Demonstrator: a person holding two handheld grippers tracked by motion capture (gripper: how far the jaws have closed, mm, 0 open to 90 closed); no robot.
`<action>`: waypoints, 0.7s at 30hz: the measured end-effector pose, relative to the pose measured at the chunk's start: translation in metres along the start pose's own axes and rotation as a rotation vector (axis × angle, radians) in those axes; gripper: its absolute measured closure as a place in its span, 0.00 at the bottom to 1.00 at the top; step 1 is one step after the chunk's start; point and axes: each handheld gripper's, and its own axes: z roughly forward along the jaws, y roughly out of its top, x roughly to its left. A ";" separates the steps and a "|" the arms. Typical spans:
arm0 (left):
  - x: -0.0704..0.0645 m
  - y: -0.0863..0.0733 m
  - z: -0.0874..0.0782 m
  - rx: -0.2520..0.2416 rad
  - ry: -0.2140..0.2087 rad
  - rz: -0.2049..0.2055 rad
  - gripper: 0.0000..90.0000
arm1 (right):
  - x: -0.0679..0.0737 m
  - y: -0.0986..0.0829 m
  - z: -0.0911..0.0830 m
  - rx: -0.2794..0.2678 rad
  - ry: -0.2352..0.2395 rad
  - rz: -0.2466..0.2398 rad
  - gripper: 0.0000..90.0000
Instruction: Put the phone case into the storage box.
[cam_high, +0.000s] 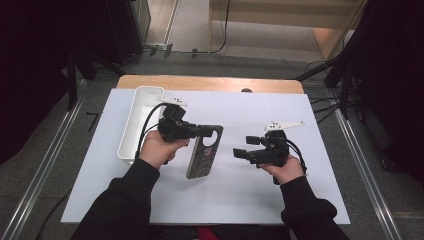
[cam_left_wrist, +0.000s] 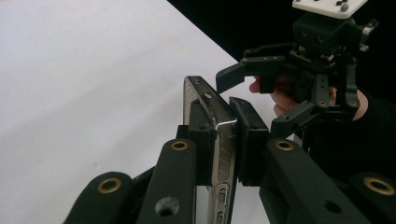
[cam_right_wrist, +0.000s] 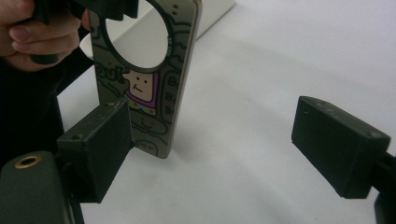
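Left gripper (cam_high: 209, 132): pinching dark cartoon-printed phone case with round camera cutout (cam_high: 204, 152) at one end.
Right gripper (cam_high: 243, 147): spread, near case.
Risk: end-only pinch, case may pivot or drop onto white counter (cam_high: 240, 195).

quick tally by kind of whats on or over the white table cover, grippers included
hand-held gripper: 2, left and right
phone case: 1, clamped by the left one
white tray: 1
total: 4

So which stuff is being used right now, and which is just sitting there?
In use:
- phone case, clamped at its upper end by the left hand-held gripper
- right hand-held gripper, jaws open, facing the case

Just lying about:
- white tray at the left of the white tabletop
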 end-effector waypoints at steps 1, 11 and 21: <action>0.000 0.000 0.000 0.001 -0.002 0.001 0.88 | 0.000 0.000 0.000 -0.002 0.006 -0.004 0.13; -0.003 -0.004 0.000 0.000 -0.013 0.001 0.88 | -0.002 0.007 0.007 -0.004 0.044 -0.017 0.13; -0.007 -0.006 0.000 0.004 -0.024 0.006 0.88 | 0.000 0.010 0.011 -0.015 0.068 -0.041 0.14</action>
